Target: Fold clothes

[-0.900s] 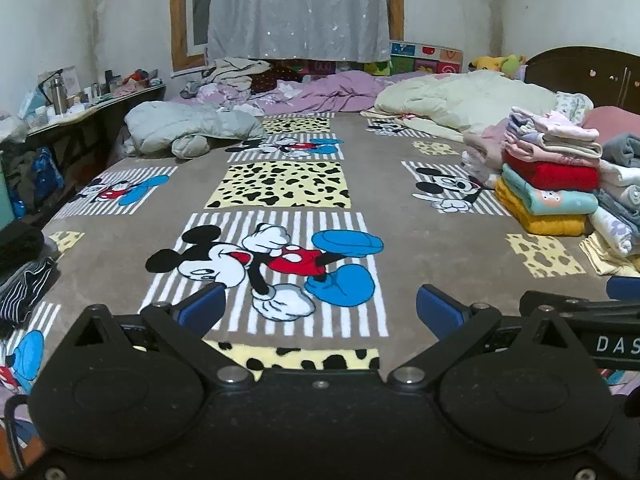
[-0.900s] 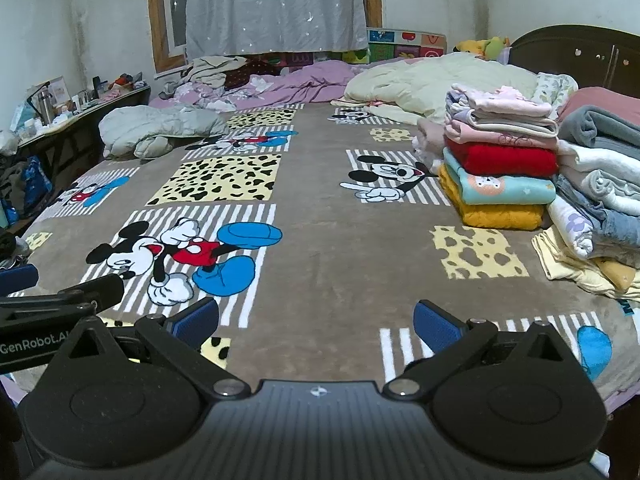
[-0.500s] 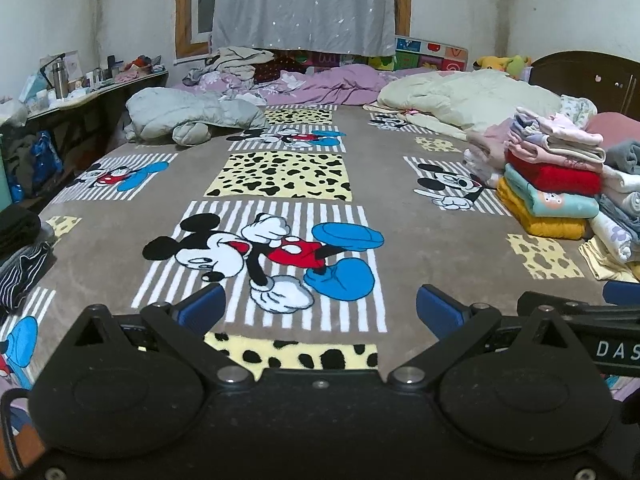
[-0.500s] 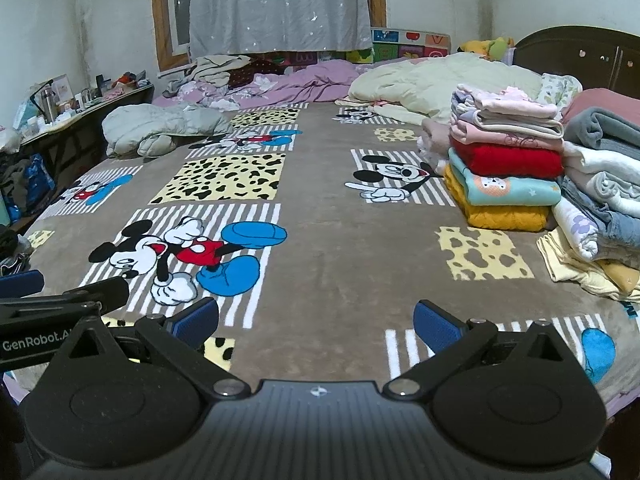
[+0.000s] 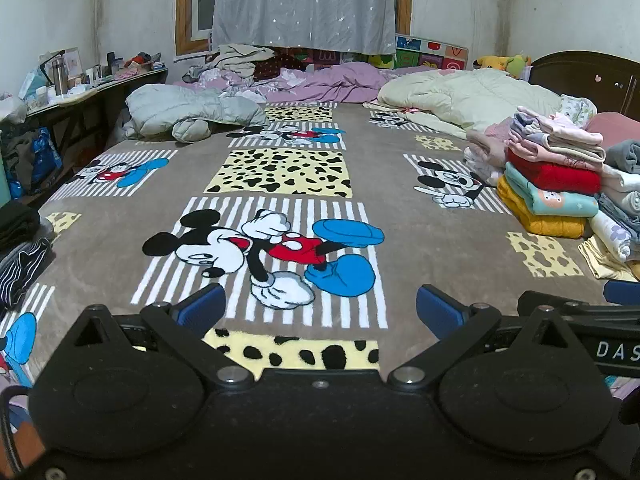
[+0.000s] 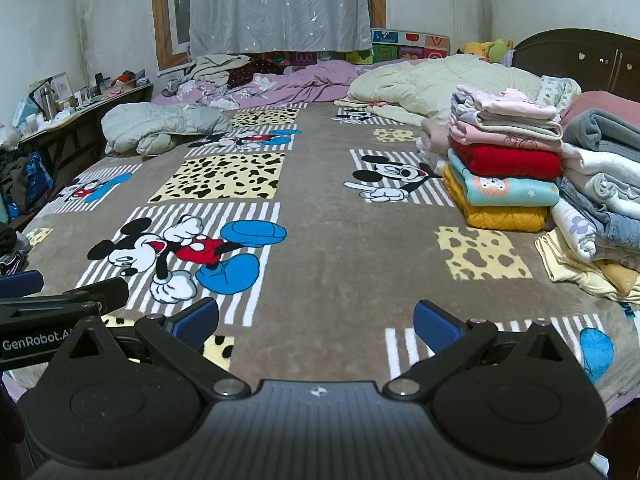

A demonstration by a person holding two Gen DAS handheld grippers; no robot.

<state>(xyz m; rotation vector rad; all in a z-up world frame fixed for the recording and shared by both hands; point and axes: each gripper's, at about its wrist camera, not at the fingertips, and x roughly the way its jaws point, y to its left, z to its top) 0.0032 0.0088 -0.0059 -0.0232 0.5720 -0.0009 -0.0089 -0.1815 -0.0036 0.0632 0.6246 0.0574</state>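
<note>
Left wrist view: left gripper spread wide, empty, above the blanket. Right gripper likewise spread, empty. Folded clothes stacked at the blanket's right side.

"DAS" in white letters, cut off at frame edge — on the black body of the right gripper, seen in the left wrist view. "GenRobot.A", also cut off — on the left gripper, right wrist view. Nothing else legible.
</note>
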